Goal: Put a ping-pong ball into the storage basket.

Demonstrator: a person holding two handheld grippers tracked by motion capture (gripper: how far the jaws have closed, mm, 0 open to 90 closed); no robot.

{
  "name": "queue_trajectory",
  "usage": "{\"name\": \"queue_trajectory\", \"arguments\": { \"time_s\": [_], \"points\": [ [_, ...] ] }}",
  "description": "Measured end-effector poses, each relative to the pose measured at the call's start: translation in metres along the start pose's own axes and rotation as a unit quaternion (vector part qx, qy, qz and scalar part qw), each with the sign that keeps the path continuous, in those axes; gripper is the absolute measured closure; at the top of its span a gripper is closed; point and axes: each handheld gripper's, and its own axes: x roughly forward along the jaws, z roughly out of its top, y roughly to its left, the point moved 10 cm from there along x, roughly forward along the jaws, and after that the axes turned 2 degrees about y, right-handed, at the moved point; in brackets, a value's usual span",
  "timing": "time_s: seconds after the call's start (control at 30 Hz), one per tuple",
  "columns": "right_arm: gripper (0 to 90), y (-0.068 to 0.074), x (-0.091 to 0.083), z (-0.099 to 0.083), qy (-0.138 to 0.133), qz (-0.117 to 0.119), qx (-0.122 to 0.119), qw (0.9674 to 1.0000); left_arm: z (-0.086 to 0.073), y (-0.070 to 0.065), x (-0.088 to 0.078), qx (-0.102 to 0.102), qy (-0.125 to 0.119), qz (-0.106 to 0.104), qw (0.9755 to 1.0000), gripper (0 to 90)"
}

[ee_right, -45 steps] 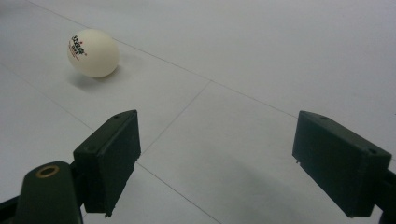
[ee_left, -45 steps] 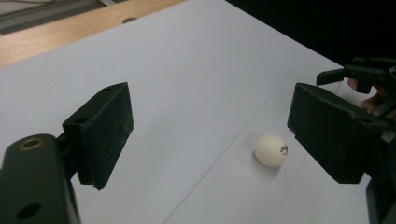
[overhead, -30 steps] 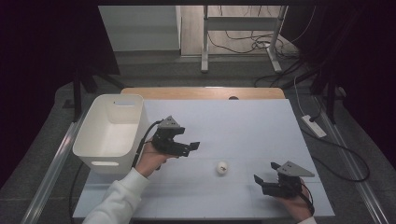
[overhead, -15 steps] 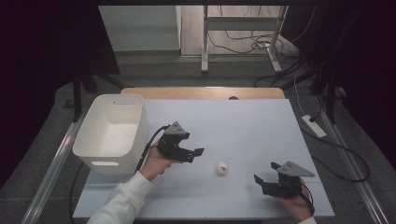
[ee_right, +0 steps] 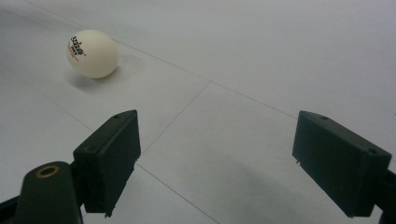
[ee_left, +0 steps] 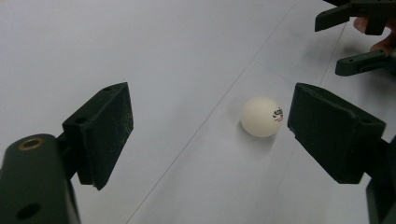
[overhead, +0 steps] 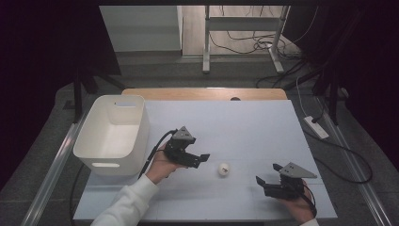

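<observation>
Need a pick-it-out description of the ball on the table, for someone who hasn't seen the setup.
Start at the white bin on the left of the pale table. Go right past the left gripper, whose open fingers point at a small white ball lying between it and the right gripper. It is the one round loose thing on the table, with small printed lettering on its side.
</observation>
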Motion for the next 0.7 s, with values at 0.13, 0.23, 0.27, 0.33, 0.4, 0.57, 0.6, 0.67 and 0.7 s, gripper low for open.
{"name": "queue_trajectory", "arguments": {
  "time_s": [0.13,0.23,0.27,0.33,0.4,0.57,0.6,0.67,0.7],
  "points": [
    [15.0,0.0,0.0,0.0,0.0,0.0,0.0,1.0,-0.001,-0.002,0.005,0.005,0.005,-0.002,1.0,15.2],
    [15.0,0.0,0.0,0.0,0.0,0.0,0.0,1.0,-0.002,-0.004,0.008,0.004,0.009,-0.005,0.9999,15.2],
    [15.0,0.0,0.0,0.0,0.0,0.0,0.0,1.0,-0.003,-0.005,0.009,0.004,0.01,-0.007,0.9999,15.2],
    [15.0,0.0,0.0,0.0,0.0,0.0,-0.001,1.0,-0.004,-0.006,0.012,0.005,0.013,-0.008,0.9999,15.1],
    [15.0,0.0,0.0,0.0,0.0,0.0,-0.001,1.0,-0.005,-0.008,0.015,0.007,0.016,-0.009,0.9998,15.1],
    [15.0,0.0,0.0,0.0,-0.001,0.0,0.0,1.0,-0.005,-0.01,0.02,0.006,0.019,-0.013,0.9997,15.1],
    [15.0,0.0,0.0,0.0,0.0,0.0,0.0,1.0,-0.005,-0.01,0.02,0.007,0.02,-0.013,0.9997,15.1],
    [15.0,0.0,0.0,0.0,0.0,0.0,-0.001,1.0,-0.005,-0.011,0.022,0.008,0.02,-0.014,0.9997,15.1],
    [15.0,0.0,0.0,0.0,0.0,0.0,-0.001,1.0,-0.004,-0.013,0.023,0.006,0.02,-0.015,0.9997,15.1]
  ]
}}
